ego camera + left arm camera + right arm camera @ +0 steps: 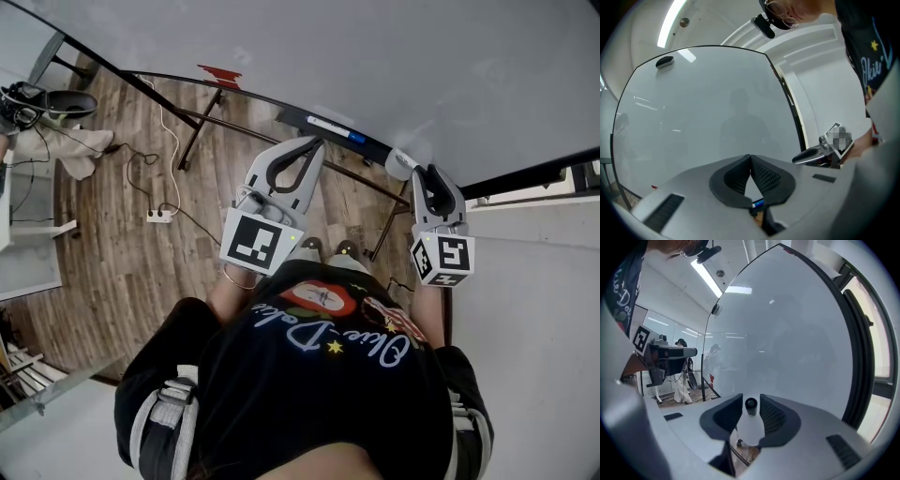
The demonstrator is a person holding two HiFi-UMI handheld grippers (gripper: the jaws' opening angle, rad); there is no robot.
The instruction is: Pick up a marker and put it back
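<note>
Right gripper (751, 398) stands with its jaws apart, and between them is the dark end of the marker (751, 404), seemingly not pinched, low against the whiteboard (787, 329). Left gripper (750, 157) is closed and empty. I judge the put-back step almost complete. Next, draw the right gripper straight back from the whiteboard without dragging the marker off its ledge (295, 117).
</note>
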